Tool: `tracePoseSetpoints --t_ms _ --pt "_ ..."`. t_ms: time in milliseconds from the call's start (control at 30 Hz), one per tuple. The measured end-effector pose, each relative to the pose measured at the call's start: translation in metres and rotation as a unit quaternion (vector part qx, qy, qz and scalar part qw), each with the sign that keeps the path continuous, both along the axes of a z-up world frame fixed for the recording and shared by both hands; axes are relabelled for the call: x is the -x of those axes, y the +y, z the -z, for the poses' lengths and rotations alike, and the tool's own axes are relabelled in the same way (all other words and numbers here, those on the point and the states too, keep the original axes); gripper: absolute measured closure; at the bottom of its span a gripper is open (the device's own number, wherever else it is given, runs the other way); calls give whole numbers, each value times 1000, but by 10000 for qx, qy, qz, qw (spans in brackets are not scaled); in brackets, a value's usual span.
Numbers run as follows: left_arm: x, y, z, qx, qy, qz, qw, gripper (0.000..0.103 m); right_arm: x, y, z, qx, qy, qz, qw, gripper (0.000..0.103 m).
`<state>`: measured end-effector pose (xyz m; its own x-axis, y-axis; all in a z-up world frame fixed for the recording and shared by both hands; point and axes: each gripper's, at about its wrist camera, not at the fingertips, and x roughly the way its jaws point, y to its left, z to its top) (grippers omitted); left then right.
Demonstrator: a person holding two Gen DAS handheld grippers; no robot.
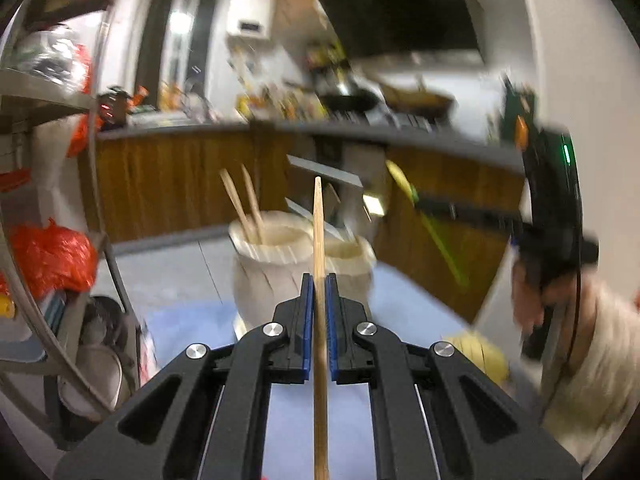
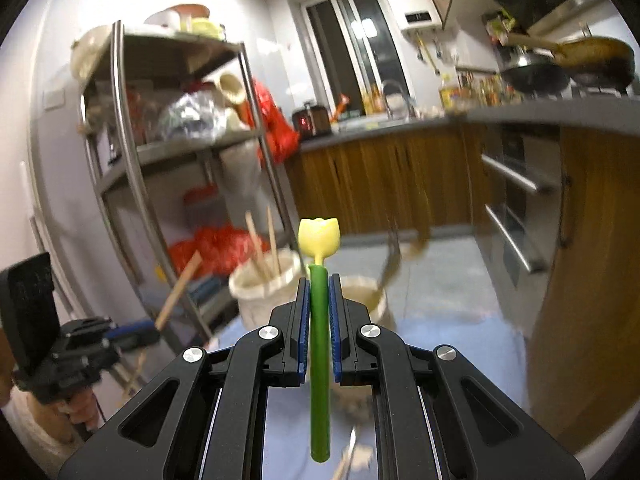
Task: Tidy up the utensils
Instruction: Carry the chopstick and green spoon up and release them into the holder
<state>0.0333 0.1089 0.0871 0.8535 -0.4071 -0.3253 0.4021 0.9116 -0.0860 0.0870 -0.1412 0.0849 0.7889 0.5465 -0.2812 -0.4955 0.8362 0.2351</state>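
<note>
My left gripper (image 1: pixel 319 280) is shut on a wooden chopstick (image 1: pixel 319 240) that points up and forward between its blue pads. Ahead stand two cream holders: the left holder (image 1: pixel 272 264) has two chopsticks (image 1: pixel 244 208) in it, the right holder (image 1: pixel 350 264) is partly hidden behind my chopstick. My right gripper (image 2: pixel 319 280) is shut on a green-handled utensil with a yellow tulip-shaped end (image 2: pixel 319 236), held above the table. The same two holders, left (image 2: pixel 264 292) and right (image 2: pixel 360 296), lie ahead of it. The left gripper with its chopstick (image 2: pixel 178 290) shows at the left.
A pale blue mat (image 1: pixel 188 332) covers the table. A metal shelf rack (image 2: pixel 168 152) with red bags and bowls stands left. A wooden-fronted kitchen counter (image 2: pixel 400 168) with pans runs behind. A yellow object (image 1: pixel 478 350) lies on the mat at right. The right gripper (image 1: pixel 556 216) shows at the right edge.
</note>
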Motion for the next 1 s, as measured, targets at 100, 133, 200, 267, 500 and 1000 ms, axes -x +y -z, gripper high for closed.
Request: tracePoseSetpoints --t_ms 100,133,200,267,500,1000 --pt "-28 10 -19 495 -233 -274 9981 97 -24 8 -3 -200 -107 43 9997 93" --pt "-40 10 -24 640 -291 -344 9969 97 -32 10 -3 -271 -150 68 9995 93" --pt "-61 7 -32 797 -430 -503 9946 97 -43 12 -2 -369 -204 122 9990 93" --pt "-77 1 -36 912 -578 -594 9924 97 -55 15 1 -469 -262 178 9984 93" --pt "-127 -14 -36 1057 -1120 -1101 9819 97 -78 33 16 -368 -563 385 9970 93" --pt "-106 -8 12 761 -863 -1183 9863 97 -72 49 50 396 -511 330 9974 93"
